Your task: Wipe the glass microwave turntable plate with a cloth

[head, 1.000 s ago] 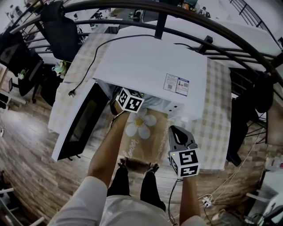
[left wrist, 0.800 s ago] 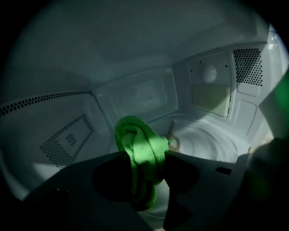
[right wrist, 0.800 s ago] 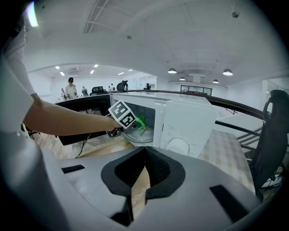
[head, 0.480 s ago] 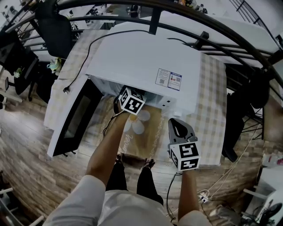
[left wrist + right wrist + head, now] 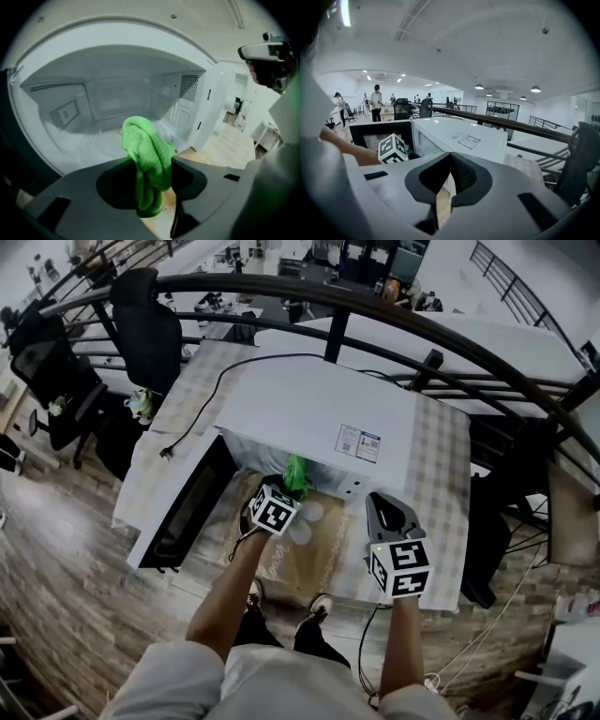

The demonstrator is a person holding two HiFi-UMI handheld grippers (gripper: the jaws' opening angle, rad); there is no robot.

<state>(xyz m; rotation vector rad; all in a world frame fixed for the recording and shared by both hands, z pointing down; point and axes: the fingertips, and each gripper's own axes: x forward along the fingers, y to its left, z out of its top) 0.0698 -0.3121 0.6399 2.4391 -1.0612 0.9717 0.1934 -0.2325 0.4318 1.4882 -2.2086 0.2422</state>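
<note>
Clamped the green cloth [image 5: 146, 145] in the left claw [image 5: 151, 180] before the open microwave [image 5: 319, 413] toward the counter's [image 5: 448, 502] front edge, held the right claw [image 5: 443, 185] closed and empty; likely needed flat pressure on the plate, indistinct inside.

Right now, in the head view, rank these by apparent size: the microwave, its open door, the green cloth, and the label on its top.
1. microwave
2. open door
3. green cloth and label: these look about alike, so I won't rank them. The cloth is bunched and partly hidden.
</note>
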